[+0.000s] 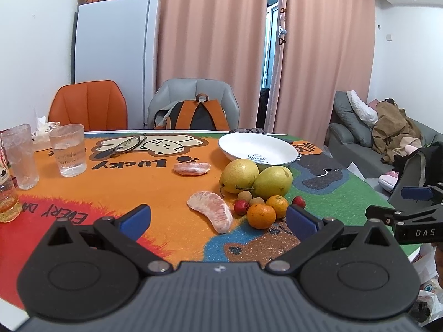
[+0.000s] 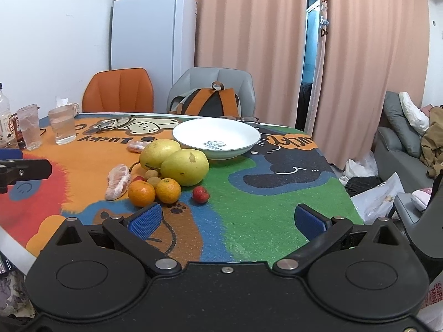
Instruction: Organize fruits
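A white bowl (image 1: 257,149) (image 2: 218,137) stands empty at the far side of the colourful mat. In front of it lie two yellow pears (image 1: 256,178) (image 2: 177,163), two small oranges (image 1: 267,210) (image 2: 155,191), small brown longans (image 1: 250,197), red berries (image 2: 200,194) (image 1: 241,207) and two peeled pomelo segments (image 1: 213,214) (image 1: 192,168) (image 2: 118,182). My left gripper (image 1: 218,220) is open and empty, near the closer segment and the oranges. My right gripper (image 2: 228,222) is open and empty, above the mat's front edge, right of the fruit.
Two glasses (image 1: 69,153) (image 1: 20,156) and a bottle (image 1: 7,193) stand at the left. Eyeglasses (image 1: 126,145) lie on the mat. Behind the table are an orange chair (image 1: 88,105) and a grey chair with a backpack (image 1: 193,113). A sofa (image 1: 373,138) is at right.
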Tool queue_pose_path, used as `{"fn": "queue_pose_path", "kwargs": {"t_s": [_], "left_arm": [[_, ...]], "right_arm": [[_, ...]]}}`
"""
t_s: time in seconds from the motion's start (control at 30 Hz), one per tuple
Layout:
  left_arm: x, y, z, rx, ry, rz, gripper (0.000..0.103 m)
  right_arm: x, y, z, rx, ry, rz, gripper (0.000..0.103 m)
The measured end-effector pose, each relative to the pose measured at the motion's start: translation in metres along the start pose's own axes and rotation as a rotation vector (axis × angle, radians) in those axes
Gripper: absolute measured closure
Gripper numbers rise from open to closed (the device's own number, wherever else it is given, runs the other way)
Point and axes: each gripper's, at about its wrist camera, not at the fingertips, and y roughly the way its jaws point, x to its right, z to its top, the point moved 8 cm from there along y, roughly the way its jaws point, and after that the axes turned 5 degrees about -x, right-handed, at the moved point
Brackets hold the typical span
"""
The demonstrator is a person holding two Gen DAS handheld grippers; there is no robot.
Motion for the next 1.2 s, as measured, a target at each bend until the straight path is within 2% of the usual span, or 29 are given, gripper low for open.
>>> {"fn": "queue_pose_path", "kwargs": {"t_s": [1.2], "left_arm": [[0.0023, 0.0020, 0.0006, 0.018, 0.014, -0.006, 0.000]], "right_arm": [[-0.0050, 0.0010, -0.0024, 0.009, -0.028, 0.017, 0.000]]}}
